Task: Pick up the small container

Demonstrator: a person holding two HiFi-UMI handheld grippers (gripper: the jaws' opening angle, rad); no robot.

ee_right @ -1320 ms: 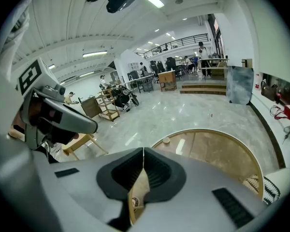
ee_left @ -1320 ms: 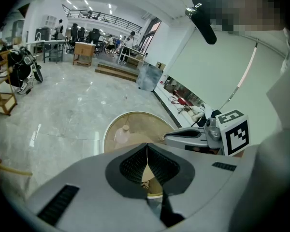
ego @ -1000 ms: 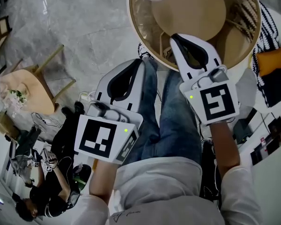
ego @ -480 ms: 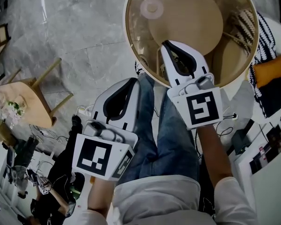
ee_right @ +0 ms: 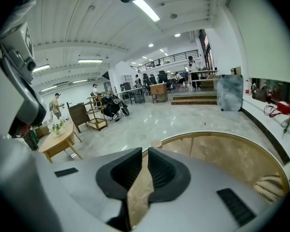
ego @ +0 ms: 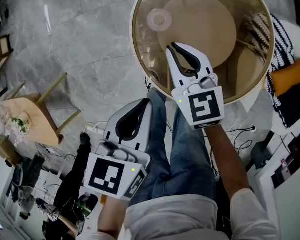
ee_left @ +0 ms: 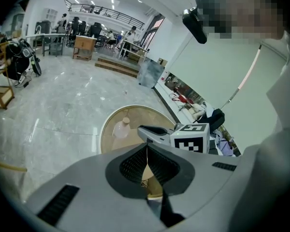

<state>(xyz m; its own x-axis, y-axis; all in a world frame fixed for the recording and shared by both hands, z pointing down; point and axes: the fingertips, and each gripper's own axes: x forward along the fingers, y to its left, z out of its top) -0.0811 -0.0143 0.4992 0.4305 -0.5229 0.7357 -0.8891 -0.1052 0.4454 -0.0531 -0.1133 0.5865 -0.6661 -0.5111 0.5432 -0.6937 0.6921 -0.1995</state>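
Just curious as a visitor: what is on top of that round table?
A small clear container stands on the round table, on its glass top. The right gripper above the near side covers what lies under it.

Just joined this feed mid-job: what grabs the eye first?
A round glass-topped table fills the head view's top, a small translucent container on its left part. The white right gripper, jaws together, hangs over the glass; the white left gripper sits lower, above blue jeans.
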